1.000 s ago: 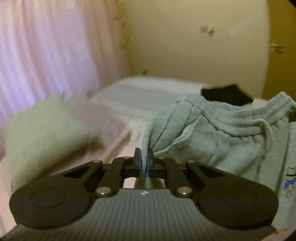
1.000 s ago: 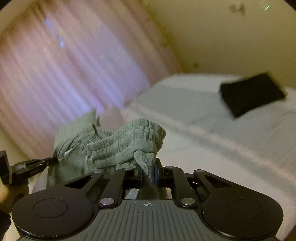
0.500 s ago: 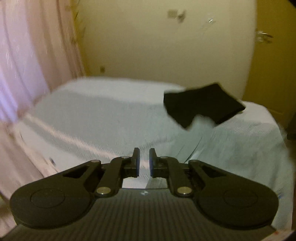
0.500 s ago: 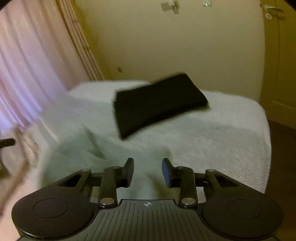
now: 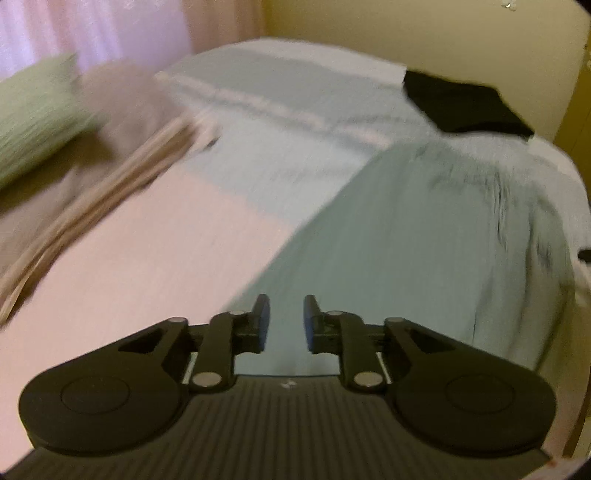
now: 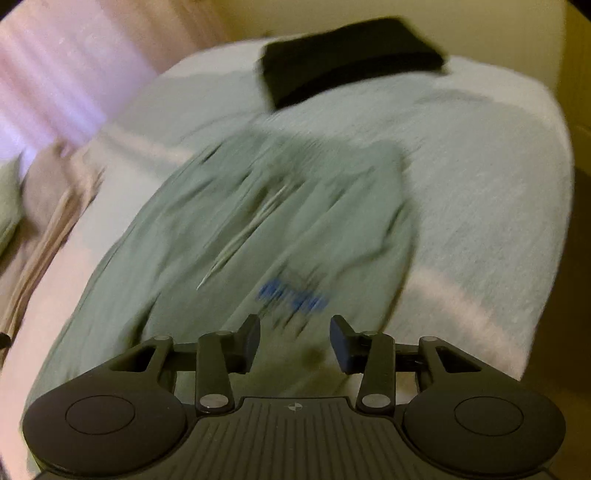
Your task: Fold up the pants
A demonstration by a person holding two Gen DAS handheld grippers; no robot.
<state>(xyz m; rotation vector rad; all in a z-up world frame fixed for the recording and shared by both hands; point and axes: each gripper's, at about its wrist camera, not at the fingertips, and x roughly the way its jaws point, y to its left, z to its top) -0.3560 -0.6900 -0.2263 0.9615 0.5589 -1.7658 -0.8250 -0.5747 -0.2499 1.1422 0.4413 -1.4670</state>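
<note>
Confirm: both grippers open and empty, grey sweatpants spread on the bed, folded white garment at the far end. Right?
Not quite: the folded garment at the far end is black, as the right wrist view shows. The rest holds: left gripper and right gripper are open and empty, grey sweatpants spread on the bed.

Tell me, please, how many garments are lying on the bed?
2: the grey pants spread across the bed's middle, and a folded black garment at its far end. Others may be hidden.

A folded black cloth (image 6: 347,55) lies at the far end of the bed (image 6: 491,177), near the cream wall (image 5: 424,33). A green pillow (image 5: 33,114) rests by the bed's left edge, under pink curtains (image 5: 96,29).
</note>
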